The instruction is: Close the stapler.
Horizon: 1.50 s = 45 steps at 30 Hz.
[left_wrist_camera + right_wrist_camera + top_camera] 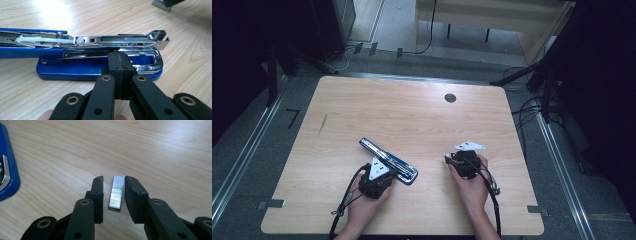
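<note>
Two handheld grippers at work near the table's (362,100) front edge.
Left gripper (119,65), jaws closed, presses the opened blue stapler's (388,161) base; right gripper (113,191) straddles a staple strip (117,192), pads not touching.

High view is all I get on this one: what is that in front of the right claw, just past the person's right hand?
Observer: A short strip of staples lies flat on the table, between the open jaws of the right claw. They are not pressing on it.
Operator: And the left claw at the stapler?
Observer: The left claw has its jaws shut together, with nothing between them. The tips rest against the blue base of the stapler.
Operator: Is it loaded?
Observer: The lid is swung back and the metal magazine lies exposed. I can't tell whether it holds staples.
</note>
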Available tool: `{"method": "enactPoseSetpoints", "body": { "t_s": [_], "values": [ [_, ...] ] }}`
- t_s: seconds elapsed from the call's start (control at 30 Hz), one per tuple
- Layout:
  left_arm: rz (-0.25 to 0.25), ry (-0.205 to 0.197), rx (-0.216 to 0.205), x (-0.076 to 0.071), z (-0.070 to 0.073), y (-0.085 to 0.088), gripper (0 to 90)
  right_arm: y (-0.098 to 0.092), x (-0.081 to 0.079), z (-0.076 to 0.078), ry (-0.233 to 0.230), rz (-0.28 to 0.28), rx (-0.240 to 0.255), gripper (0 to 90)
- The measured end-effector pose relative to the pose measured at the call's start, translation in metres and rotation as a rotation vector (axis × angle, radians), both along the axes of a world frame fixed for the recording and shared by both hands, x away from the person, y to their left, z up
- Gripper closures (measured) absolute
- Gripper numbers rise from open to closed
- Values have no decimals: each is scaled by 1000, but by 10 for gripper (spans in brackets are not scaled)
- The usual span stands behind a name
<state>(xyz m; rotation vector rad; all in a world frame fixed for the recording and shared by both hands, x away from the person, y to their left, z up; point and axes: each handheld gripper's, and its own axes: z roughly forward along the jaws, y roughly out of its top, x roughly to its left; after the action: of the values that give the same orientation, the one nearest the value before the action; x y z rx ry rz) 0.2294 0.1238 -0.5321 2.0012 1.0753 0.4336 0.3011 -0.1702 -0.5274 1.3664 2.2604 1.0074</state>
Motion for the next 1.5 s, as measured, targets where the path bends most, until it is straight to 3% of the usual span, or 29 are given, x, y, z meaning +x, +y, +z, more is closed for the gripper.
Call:
{"method": "enactPoseSetpoints", "body": {
  "t_s": [0.57,1.03,1.17,1.3,1.5],
  "values": [
    [-1,0,0,0,0,0,900,-2,-2,-6,8,-5,-34,746],
    [0,0,0,0,0,0,900,-4,-2,-7,1,2,-37,787],
    [-1,0,0,0,0,0,900,-4,-2,-7,2,-1,-24,727],
    [-1,0,0,0,0,0,900,-3,-1,-8,2,-12,-6,737],
    [0,0,-1,0,0,0,900,-3,-2,-8,-12,-20,-26,788]
  ]
}}
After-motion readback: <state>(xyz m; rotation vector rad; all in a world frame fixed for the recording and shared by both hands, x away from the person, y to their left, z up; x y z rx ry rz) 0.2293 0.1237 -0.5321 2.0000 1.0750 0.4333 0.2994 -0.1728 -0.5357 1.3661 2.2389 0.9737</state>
